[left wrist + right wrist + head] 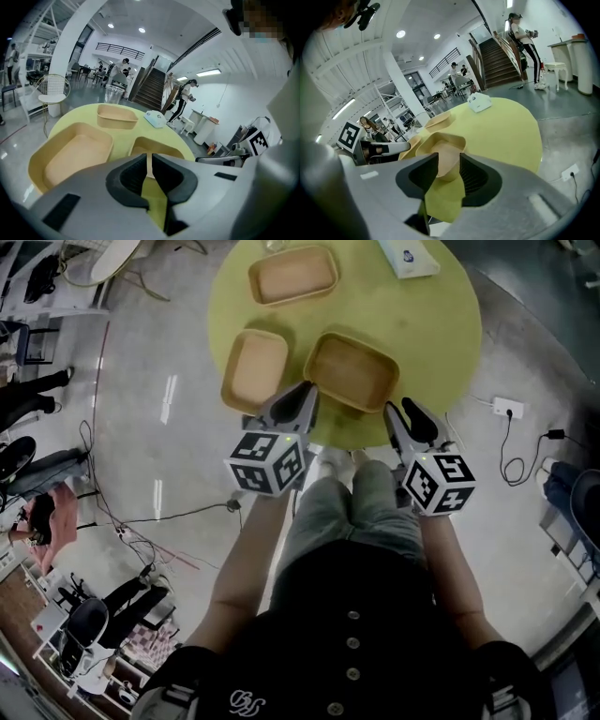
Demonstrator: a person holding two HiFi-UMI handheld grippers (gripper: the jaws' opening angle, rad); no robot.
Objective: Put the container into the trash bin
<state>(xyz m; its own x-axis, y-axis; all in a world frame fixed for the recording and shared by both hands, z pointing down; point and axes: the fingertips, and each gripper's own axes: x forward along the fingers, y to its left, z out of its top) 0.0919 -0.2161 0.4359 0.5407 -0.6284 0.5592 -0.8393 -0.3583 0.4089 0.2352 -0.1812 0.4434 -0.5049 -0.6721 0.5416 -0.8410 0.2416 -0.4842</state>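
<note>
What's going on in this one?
A person holds a gripper in each hand over a round yellow table. On it are a far container, a left container, a nearest container and a white box. The right gripper is open, lined up on the nearest container's corner but not pinching it. The left gripper is shut and empty, near that container's other corner. Every container sits on the table.

3 tan, rectangular, shallow containers lie on the round yellow-green table (441,324). The far container (292,275) is by the far edge, the left container (254,369) by the left edge, and the near container (352,369) just right of it, by the near edge. A flat white-and-blue box (409,256) lies at the far-right edge. At the near edge, the left gripper (304,396) sits between the 2 nearer containers and the right gripper (397,412) sits at the near container's right corner.
</note>
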